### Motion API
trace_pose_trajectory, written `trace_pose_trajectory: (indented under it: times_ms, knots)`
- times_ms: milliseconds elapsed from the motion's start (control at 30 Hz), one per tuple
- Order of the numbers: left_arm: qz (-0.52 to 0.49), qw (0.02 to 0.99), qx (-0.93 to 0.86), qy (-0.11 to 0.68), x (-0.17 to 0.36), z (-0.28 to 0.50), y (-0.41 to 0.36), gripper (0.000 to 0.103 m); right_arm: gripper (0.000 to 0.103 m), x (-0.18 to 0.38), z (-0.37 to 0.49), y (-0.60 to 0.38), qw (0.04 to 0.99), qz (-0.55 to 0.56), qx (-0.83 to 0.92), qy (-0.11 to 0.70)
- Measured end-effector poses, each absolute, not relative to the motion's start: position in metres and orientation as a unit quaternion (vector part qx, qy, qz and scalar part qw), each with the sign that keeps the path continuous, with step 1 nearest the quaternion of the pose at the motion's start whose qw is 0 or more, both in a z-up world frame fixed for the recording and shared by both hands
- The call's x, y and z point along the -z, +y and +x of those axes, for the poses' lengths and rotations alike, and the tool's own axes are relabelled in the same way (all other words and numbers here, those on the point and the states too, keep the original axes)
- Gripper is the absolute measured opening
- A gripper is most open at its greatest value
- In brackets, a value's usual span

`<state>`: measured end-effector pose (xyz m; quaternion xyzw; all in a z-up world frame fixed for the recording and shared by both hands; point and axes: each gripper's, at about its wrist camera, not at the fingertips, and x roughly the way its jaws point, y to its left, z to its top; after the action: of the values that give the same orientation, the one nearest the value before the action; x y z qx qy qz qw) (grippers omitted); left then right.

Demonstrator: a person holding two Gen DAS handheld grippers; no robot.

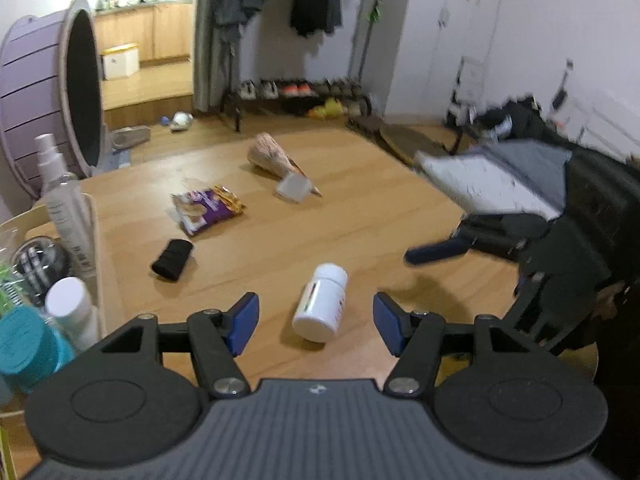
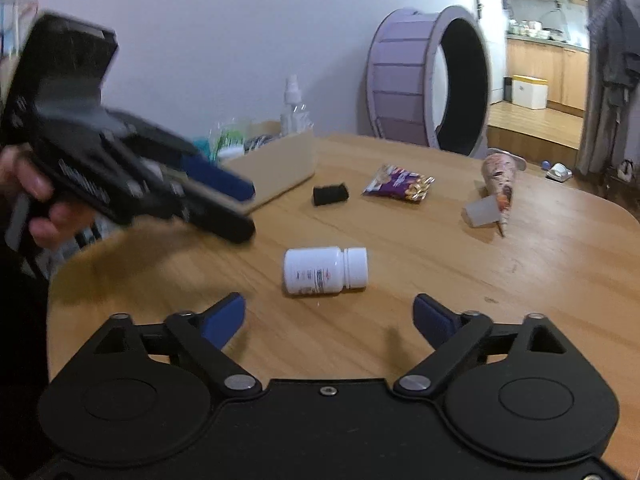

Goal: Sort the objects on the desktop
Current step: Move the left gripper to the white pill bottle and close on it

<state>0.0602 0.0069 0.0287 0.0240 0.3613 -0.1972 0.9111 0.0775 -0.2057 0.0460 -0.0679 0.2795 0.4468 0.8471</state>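
From the left wrist we find the left gripper (image 1: 316, 322) spread wide and empty, the white pill bottle (image 1: 321, 308) lying on its side on the wooden table (image 1: 360, 208) between its blue pads, cap toward 12 o'clock; the storage box (image 1: 96, 240) stands at 9 o'clock, already holding bottles. From the right wrist we note the right gripper (image 2: 330, 318) likewise wide apart and empty, the bottle just ahead at 12 o'clock, the snack packet (image 2: 398, 183) and black roll (image 2: 330, 194) beyond. We judge the left should close squarely across the bottle's body, low, so it cannot roll
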Motion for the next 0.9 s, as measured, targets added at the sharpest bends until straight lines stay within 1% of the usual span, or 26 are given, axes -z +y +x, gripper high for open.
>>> trace_pose_trajectory:
  times_ms: [67, 167, 400, 533, 600, 767, 867, 900]
  knots:
    - [0.048, 0.903, 0.200, 0.377, -0.026, 0.067, -0.001, 0.062, 0.095, -0.050, 0.077, -0.211, 0.851, -0.063, -0.443, 0.275]
    - [0.086, 0.891, 0.198, 0.398, -0.025, 0.078, -0.010, 0.062, 0.101, -0.054, 0.079, -0.220, 0.861, -0.049, -0.430, 0.267]
    - [0.142, 0.860, 0.215, 0.441, -0.030, 0.109, -0.028, 0.062, 0.101, -0.057, 0.089, -0.235, 0.871, -0.027, -0.410, 0.268]
    - [0.175, 0.843, 0.224, 0.456, -0.030, 0.124, -0.039, 0.061, 0.101, -0.060, 0.085, -0.239, 0.872, -0.040, -0.414, 0.257]
    - [0.173, 0.838, 0.228, 0.465, -0.030, 0.130, -0.043, 0.061, 0.101, -0.061, 0.083, -0.241, 0.873, -0.047, -0.414, 0.254]
    - [0.178, 0.820, 0.249, 0.483, -0.024, 0.142, -0.057, 0.057, 0.101, -0.064, 0.082, -0.251, 0.875, -0.042, -0.413, 0.250]
    - [0.183, 0.814, 0.250, 0.492, -0.021, 0.147, -0.063, 0.052, 0.101, -0.067, 0.079, -0.253, 0.872, -0.041, -0.422, 0.246]
    - [0.187, 0.811, 0.250, 0.495, -0.020, 0.149, -0.065, 0.048, 0.101, -0.068, 0.078, -0.252, 0.870, -0.043, -0.425, 0.245]
